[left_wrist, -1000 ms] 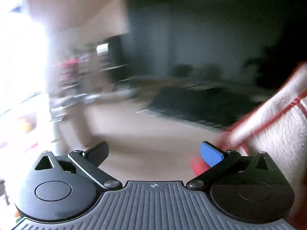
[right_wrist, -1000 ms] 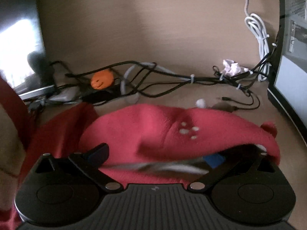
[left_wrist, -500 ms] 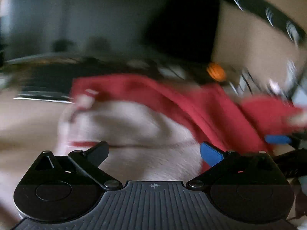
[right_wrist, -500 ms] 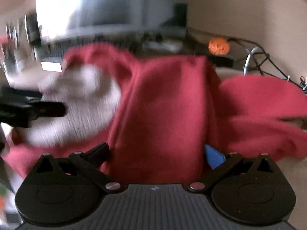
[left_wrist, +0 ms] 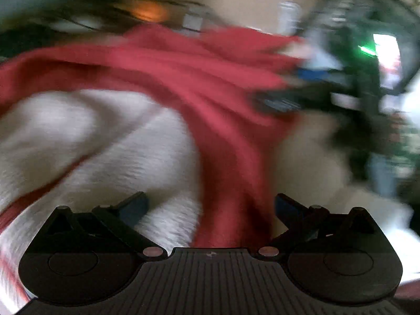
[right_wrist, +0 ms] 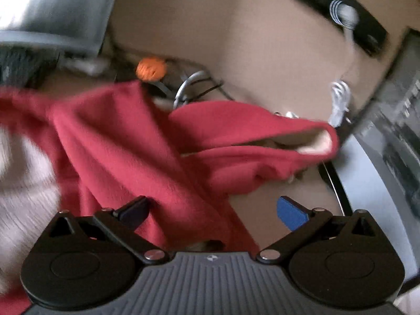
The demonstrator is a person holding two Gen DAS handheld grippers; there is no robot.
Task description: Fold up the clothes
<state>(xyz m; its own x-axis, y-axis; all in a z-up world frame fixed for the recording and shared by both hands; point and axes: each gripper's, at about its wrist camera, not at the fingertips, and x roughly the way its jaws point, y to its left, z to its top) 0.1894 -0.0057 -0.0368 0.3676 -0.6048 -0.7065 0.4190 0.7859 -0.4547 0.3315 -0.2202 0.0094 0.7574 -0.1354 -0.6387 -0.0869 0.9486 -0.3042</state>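
A red garment with a white fleecy lining fills the blurred left wrist view. My left gripper is open and close over it, with lining and a red fold lying between the wide-apart fingers. My right gripper shows as a dark blur with a blue pad at the garment's right edge. In the right wrist view the red garment drapes across the tan table, a sleeve opening pointing right. My right gripper is open, red cloth running past its left finger.
An orange ball and tangled cables lie behind the garment. A white cord hangs at the back right. A dark screen stands at the back left and a grey device at the right.
The left view has swung from the room onto the garment and closed in on it. The right view has turned back rightward; the cloth sits lower and farther left between its fingers.
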